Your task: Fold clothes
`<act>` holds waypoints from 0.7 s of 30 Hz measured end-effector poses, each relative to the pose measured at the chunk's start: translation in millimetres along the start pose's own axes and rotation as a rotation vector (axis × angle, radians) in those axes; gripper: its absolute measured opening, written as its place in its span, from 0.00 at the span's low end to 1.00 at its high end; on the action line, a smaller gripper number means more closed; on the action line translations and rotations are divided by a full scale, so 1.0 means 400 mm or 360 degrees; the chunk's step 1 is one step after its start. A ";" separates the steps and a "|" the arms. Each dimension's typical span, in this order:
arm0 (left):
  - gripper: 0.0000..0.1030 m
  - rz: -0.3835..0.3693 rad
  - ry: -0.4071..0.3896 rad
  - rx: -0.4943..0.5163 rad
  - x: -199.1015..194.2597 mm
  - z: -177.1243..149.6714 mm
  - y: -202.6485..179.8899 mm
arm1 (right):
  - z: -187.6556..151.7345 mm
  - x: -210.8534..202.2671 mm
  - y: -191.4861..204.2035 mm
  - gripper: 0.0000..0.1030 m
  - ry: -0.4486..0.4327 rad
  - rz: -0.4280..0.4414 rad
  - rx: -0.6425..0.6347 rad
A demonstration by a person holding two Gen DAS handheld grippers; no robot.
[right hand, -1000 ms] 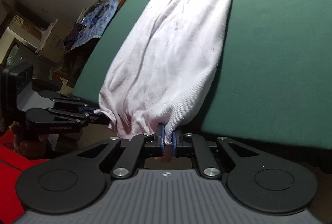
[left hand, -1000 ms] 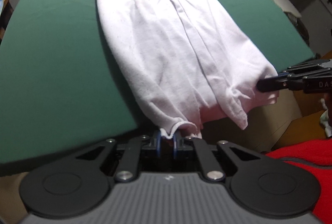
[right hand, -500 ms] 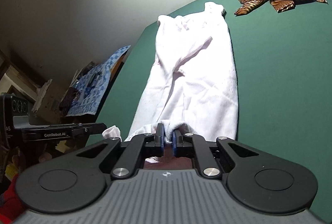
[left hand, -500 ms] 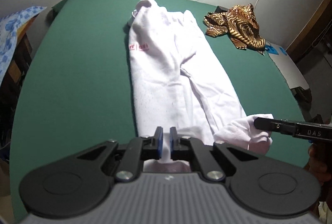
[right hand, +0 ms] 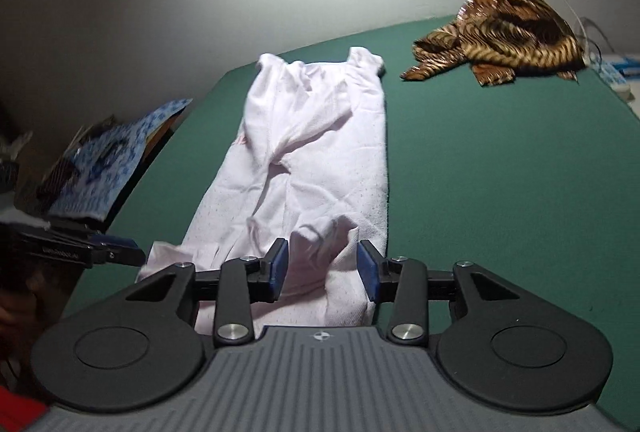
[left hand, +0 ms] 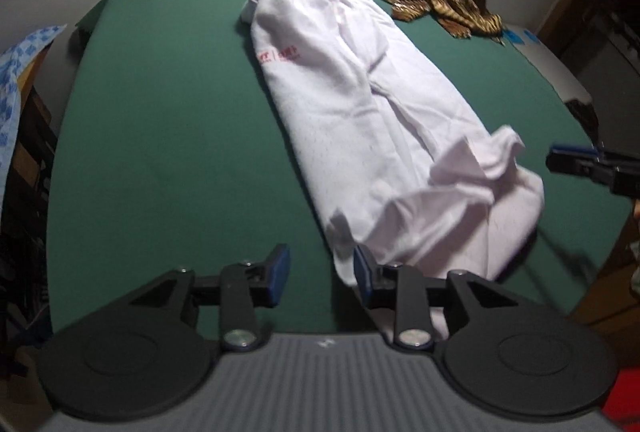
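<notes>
- The white garment (left hand: 368,120) lies lengthwise down the middle of the green worktop (left hand: 160,152), its far end near the far edge and its near end bunched close to the near edge. That near end is rumpled, so any fold made over it would likely trap the creases.
- The left tool (left hand: 322,274) has its jaws apart and opening; the right-hand pad sits against the hem, with no cloth pinched. If the pad drags as the tool moves, it could pull the hem out of line.
- The right tool (right hand: 322,270) is also opening, with a raised fold of cloth standing between its pads but not pressed. The cloth could snag on a pad and lift again.
- The near corner toward the worktop's right edge is flipped up in a loose flap. Left as is, the edges probably will not match when doubled.
- The near end lies close to the worktop's near edge; a careless tug could slide it over.
- The striped brown cloth (right hand: 504,32) sits near the far right corner, well apart, so it is little risk.
</notes>
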State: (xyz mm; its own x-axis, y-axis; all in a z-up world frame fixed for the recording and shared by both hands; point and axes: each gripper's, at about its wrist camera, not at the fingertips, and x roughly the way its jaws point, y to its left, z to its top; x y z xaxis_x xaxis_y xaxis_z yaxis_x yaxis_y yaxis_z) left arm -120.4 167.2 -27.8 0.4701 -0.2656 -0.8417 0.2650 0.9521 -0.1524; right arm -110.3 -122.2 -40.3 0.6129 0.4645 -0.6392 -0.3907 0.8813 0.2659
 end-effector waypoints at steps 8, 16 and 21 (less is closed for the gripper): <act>0.06 0.0048 0.0027 0.0010 0.107 0.047 -0.101 | 0.008 0.135 0.060 0.30 0.0170 0.0013 -0.0359; 0.13 0.0339 -0.0064 -0.0037 0.189 0.233 -0.068 | 0.114 0.235 -0.074 0.02 0.0102 -0.0016 -0.0006; 0.18 0.0395 0.0038 -0.0062 0.214 0.195 -0.033 | 0.106 0.223 -0.107 0.08 0.0099 0.0008 -0.0011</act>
State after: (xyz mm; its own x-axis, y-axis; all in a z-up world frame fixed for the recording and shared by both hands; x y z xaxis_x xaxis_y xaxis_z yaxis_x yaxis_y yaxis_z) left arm -18.1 120.2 -57.4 0.4967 -0.0195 -0.8677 0.1108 0.9930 0.0411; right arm -9.7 -114.8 -78.2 0.5672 0.4625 -0.6814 -0.3986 0.8782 0.2644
